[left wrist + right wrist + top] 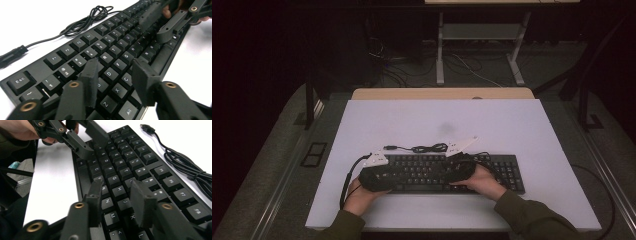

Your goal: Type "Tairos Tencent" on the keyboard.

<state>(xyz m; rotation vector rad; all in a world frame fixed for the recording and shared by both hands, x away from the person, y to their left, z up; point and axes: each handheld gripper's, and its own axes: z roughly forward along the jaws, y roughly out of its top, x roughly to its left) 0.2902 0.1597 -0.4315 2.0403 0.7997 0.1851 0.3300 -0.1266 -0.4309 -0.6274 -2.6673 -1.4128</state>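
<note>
— Black keys sat under both grippers, yes? Which came nearest?

— Nearest the person, the two hands held them low over the keyboard (452, 172), which lay along the near part of the white table (512, 125). The left gripper (379, 170) hovered at the keyboard's left end. In the left gripper view its tips (116, 68) stood partly apart above the D and C keys, nothing between them.

— And the right one?

— The right gripper (462, 162) was over the middle of the board. In its own view the tips (116, 188) were also partly parted, over the H, J and N keys, with only keys showing in the gap. Whether any pad actually touched a key, I could not tell.

— Neither was gripping anything?

— No. Both sets of jaws stood half open and empty.

— What lay beyond?

— Just behind the keyboard its cable (427, 148) lay coiled in a loose bundle on the table, the plug (390, 147) pointing left. Farther off was bare tabletop, then a dark floor with a desk frame (479, 50) at the back.
</note>
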